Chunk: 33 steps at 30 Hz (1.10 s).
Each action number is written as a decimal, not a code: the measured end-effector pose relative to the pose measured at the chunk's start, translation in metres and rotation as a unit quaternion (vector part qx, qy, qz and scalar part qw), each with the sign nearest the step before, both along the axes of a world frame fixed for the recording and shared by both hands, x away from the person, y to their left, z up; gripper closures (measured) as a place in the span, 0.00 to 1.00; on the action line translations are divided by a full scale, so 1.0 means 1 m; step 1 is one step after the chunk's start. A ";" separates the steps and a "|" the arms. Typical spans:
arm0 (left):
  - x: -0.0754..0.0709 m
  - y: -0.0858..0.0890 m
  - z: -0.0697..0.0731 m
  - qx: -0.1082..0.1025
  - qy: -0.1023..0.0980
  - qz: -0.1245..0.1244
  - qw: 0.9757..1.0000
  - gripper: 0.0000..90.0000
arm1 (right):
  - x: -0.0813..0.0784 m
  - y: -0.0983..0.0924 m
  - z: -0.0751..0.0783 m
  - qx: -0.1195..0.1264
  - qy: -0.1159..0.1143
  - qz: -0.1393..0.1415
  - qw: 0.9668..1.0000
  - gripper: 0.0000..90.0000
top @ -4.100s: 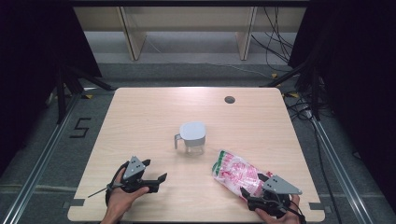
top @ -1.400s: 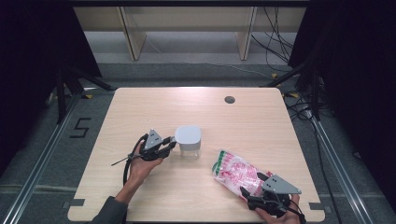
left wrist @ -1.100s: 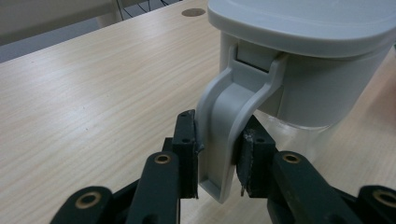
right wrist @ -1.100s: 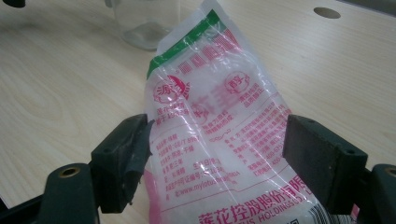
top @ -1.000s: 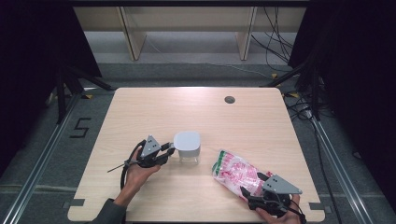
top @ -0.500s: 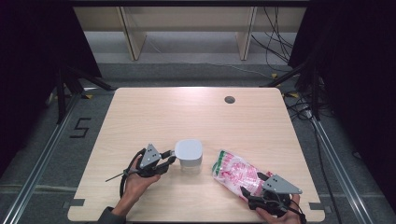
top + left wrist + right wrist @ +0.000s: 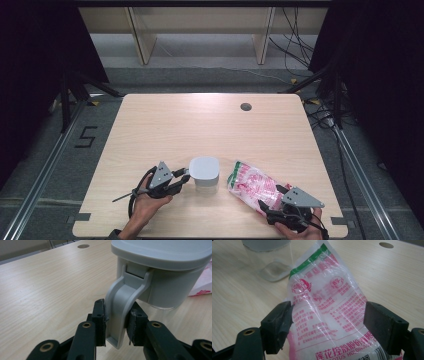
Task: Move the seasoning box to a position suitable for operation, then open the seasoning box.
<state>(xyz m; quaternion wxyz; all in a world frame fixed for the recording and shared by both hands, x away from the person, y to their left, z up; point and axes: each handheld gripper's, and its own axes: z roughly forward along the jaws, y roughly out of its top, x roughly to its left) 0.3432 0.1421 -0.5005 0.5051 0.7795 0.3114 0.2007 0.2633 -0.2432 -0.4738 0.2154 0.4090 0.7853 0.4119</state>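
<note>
1. The grey-lidded container point(image 7: 204, 172), near the worktop's point(image 7: 200, 125) front edge, looks like rigid, light plastic with a clear body; its handle point(image 7: 120, 315) is the natural hold.
2. The bag point(image 7: 255, 185), toward the front right corner, is soft, crinkly and slippery.
3. The left tool point(image 7: 116, 323) is clamped on the handle.
4. The right tool point(image 7: 328, 327) stands half open, its jaws flanking the bag; whether they press it is unclear.

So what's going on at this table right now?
A person works with a pair of tongs in each hand. The left tongs are clamped on the handle of a grey lidded jug near the table's front edge. The right tongs sit around a pink-printed plastic bag of white grains lying beside the jug; whether they squeeze it is unclear.
</note>
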 end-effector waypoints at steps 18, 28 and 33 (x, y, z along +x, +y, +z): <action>-0.012 0.004 0.011 0.002 0.022 -0.027 0.999 0.54 | 0.004 -0.003 -0.002 -0.003 -0.018 0.023 1.000 0.26; -0.020 0.009 0.032 -0.034 0.023 -0.028 0.999 0.43 | 0.002 -0.001 -0.001 -0.008 -0.018 0.019 1.000 0.26; -0.023 0.010 0.041 -0.044 0.009 -0.025 0.999 0.50 | 0.004 -0.002 -0.001 -0.012 -0.030 0.020 0.999 0.26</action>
